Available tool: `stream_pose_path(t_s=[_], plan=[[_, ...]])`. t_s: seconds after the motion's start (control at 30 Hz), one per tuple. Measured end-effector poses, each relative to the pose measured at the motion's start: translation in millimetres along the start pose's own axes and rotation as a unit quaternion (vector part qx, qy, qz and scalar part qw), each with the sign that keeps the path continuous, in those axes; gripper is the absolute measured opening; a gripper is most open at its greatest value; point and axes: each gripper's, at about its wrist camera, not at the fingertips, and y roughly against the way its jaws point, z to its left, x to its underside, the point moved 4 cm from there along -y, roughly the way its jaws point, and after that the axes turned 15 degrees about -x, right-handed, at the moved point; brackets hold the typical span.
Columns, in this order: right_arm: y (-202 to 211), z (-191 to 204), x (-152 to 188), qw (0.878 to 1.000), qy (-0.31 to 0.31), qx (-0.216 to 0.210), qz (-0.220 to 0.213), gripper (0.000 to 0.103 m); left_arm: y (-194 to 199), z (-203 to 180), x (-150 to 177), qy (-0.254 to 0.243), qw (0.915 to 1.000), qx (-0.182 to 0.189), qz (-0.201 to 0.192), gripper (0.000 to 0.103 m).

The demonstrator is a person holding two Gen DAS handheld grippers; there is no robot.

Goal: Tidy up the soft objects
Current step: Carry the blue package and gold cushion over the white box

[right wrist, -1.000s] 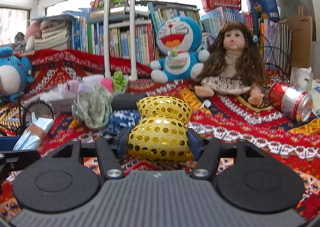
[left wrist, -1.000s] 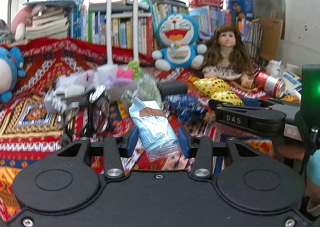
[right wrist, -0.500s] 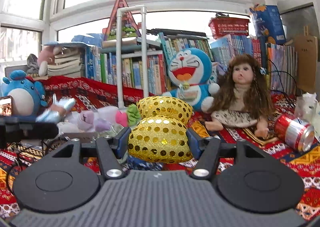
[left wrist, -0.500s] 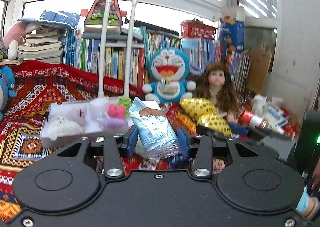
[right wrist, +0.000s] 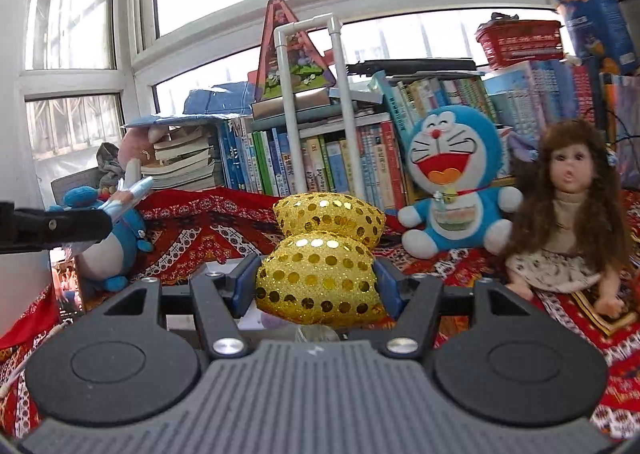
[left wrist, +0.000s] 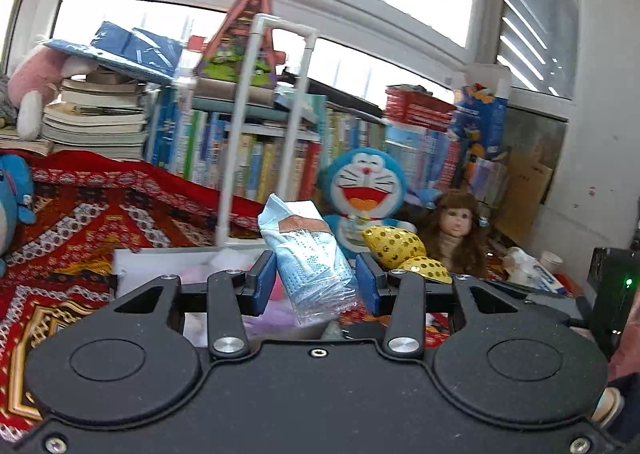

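Observation:
My left gripper (left wrist: 316, 284) is shut on a clear pack of light blue face masks (left wrist: 308, 258) and holds it up in the air above a white box (left wrist: 160, 258) with soft items inside. My right gripper (right wrist: 316, 288) is shut on a gold sequined bow-shaped cushion (right wrist: 324, 254), also lifted. The gold cushion also shows in the left wrist view (left wrist: 400, 250), to the right of the mask pack. The mask pack shows at the left edge of the right wrist view (right wrist: 128, 194).
A Doraemon plush (right wrist: 452, 182) and a long-haired doll (right wrist: 572, 214) sit on the red patterned cloth (left wrist: 80, 214) before rows of books (right wrist: 328, 162). A white pipe frame (left wrist: 264, 126) stands behind the box. A blue plush (right wrist: 116, 238) sits at left.
Both grippers have risen from near the cloth with their loads. The views now tilt up toward the windows, and the white box sits lower and closer under the left gripper.

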Motion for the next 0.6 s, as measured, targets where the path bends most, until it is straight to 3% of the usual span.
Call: stream_pose_path(t_s=[0.33, 0.6], plan=[[-72.3, -12.6, -3.9, 0.996, 0.014, 0.008, 0.086, 0.065, -73.8, 65.5, -3.8, 0.006, 0.9966, -0.068, 0.048, 0.041], [-123.6, -25.4, 6.4, 0.990, -0.002, 0.021, 0.139, 0.065, -133.3, 97.1, 23.9, 0.007, 0.9911, -0.100, 0.087, 0.041]])
